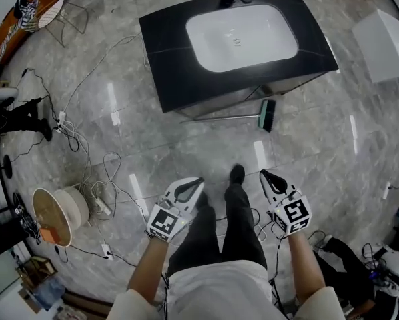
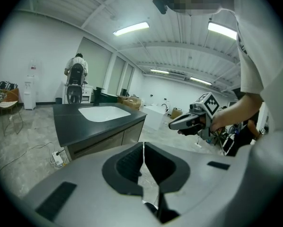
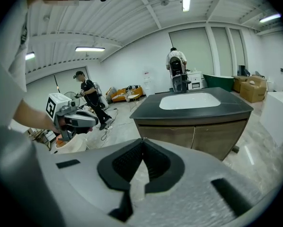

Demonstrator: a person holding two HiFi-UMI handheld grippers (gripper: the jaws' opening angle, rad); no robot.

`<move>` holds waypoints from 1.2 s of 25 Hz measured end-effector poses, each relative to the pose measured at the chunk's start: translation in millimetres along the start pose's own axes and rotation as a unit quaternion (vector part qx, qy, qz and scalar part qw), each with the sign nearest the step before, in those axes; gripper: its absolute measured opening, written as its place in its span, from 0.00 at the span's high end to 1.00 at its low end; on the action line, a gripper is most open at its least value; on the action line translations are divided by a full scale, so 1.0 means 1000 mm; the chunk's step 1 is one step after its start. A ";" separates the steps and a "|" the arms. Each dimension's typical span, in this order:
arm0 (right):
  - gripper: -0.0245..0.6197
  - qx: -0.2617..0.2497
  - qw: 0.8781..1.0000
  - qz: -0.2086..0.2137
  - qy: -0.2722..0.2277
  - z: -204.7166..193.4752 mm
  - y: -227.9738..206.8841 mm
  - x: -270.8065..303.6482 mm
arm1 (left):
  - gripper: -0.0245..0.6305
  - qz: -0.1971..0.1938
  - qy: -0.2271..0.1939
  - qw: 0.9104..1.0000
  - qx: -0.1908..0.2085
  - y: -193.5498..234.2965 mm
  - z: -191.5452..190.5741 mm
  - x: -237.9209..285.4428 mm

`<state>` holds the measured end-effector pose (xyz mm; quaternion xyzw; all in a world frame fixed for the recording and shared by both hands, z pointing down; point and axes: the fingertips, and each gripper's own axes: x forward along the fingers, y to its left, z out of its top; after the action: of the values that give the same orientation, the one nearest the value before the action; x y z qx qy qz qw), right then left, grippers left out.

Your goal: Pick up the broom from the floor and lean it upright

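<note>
My left gripper (image 1: 198, 181) and right gripper (image 1: 263, 174) are both clenched, empty. The broom (image 1: 229, 117) lies flat well ahead of them, beside the sink cabinet (image 1: 166, 39). It looks light and stiff. I'd grip its thin, probably slick handle mid-length.

The left gripper (image 2: 143, 148) has its jaws pressed together, with nothing between them. Behind them stands a dark cabinet (image 2: 70, 124) with a white sink (image 2: 103, 112) in its top. At the right, a hand (image 2: 223, 121) holds the right gripper (image 2: 172, 125), which points toward the cabinet. A power strip (image 2: 57, 159) lies on the floor beside the cabinet. Far behind, a person (image 2: 75, 74) stands with the back turned.
</note>
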<state>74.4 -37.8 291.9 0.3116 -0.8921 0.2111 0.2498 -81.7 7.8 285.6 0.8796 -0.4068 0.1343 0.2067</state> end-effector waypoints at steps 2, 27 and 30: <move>0.96 -0.009 1.000 0.007 0.004 -0.010 -0.008 0.018 | 0.94 -0.005 0.008 1.000 -0.008 0.005 -0.009 0.020; 0.96 -0.021 0.998 0.040 -0.034 -0.187 -0.128 0.209 | 0.94 -0.042 0.007 0.999 0.025 0.105 -0.224 0.215; 0.96 -0.016 0.998 0.046 -0.045 -0.205 -0.144 0.227 | 0.94 -0.052 -0.001 0.998 0.044 0.116 -0.254 0.236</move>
<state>78.9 -134.2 615.5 0.2757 -0.9191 0.1936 0.2043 -39.2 -95.9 633.4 0.9080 -0.3547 0.1402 0.1735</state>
